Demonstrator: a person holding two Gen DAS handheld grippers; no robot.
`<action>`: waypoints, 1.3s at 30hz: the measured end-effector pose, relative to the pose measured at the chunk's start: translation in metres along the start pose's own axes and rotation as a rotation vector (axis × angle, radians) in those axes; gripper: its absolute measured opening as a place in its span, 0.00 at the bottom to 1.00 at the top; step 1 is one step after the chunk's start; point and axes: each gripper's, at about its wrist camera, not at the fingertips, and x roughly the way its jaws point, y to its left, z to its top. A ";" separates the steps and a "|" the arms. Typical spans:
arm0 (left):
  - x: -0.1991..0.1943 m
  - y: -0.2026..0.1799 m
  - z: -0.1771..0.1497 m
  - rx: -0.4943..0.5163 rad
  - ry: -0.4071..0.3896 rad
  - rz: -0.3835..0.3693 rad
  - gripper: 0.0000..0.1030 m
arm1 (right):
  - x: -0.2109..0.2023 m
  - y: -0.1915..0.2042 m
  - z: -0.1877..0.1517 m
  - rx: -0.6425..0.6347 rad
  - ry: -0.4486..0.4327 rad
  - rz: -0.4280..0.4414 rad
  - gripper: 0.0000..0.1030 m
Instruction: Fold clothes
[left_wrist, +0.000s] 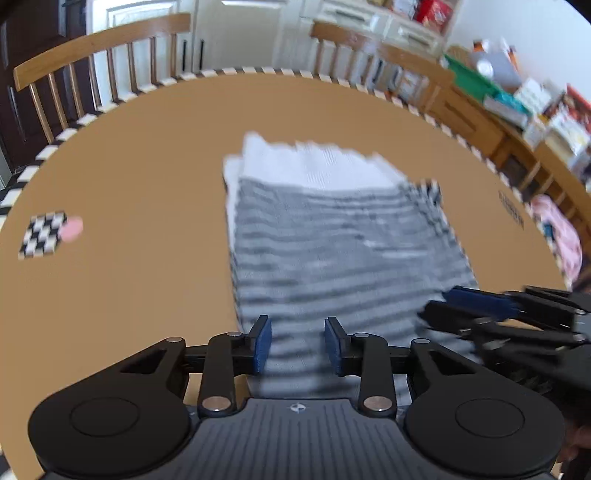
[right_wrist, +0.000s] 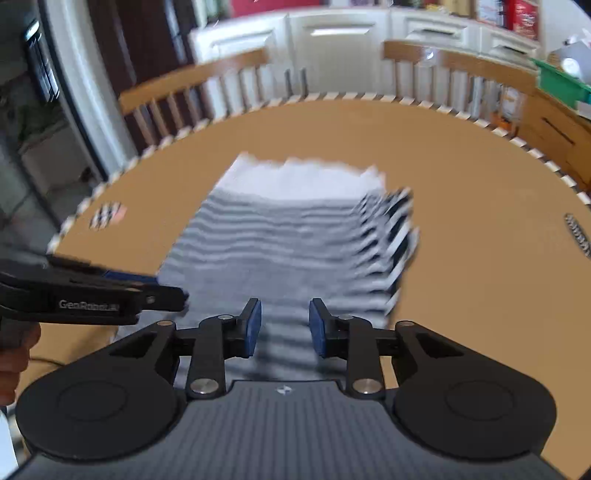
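Nearest in the left wrist view, the left tool (left_wrist: 297, 343) has its two blue-padded fingers (left_wrist: 261, 343) spread apart with nothing between them, poised over the near end of a grey-and-white striped knitted garment (left_wrist: 332, 258). In the right wrist view the right tool (right_wrist: 284, 328) is likewise spread, its blue pads (right_wrist: 252, 328) empty and hanging over the same near edge of the cloth (right_wrist: 288, 251). Whether either tool touches the fabric cannot be told through the blur. Each tool shows in the other's camera: the right one enters from the right at the garment's near right corner (left_wrist: 491, 310), and the left one comes in from the left beside the garment's near left corner (right_wrist: 110, 295), with part of a hand behind it at the frame edge.

The garment lies flat in a long rectangle on the round tan worktop (left_wrist: 129, 277), running away from the tools. Its far end is a plain white band, and a darker black-and-white striped layer shows along the far right side.

Further left on the worktop, well apart from the garment, lies a small black-and-white chequered marker with a pink spot (left_wrist: 48, 232). The worktop's rim carries a black-and-white banded edge.

Beyond the rim stand wooden spindle-back chairs (left_wrist: 103, 48), and behind them white panelled cupboards (right_wrist: 332, 48). To the right a wooden sideboard (left_wrist: 476, 122) holds a green tray and blurred boxes.
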 end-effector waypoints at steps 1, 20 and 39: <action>-0.003 -0.005 -0.007 0.016 0.005 0.009 0.33 | 0.002 0.002 -0.007 -0.004 0.012 -0.008 0.29; -0.019 0.007 -0.030 0.095 0.053 0.023 0.51 | -0.026 -0.015 -0.039 0.106 -0.006 -0.061 0.29; 0.003 0.109 0.060 0.493 0.139 -0.315 0.69 | -0.023 0.110 -0.055 0.737 -0.104 -0.517 0.51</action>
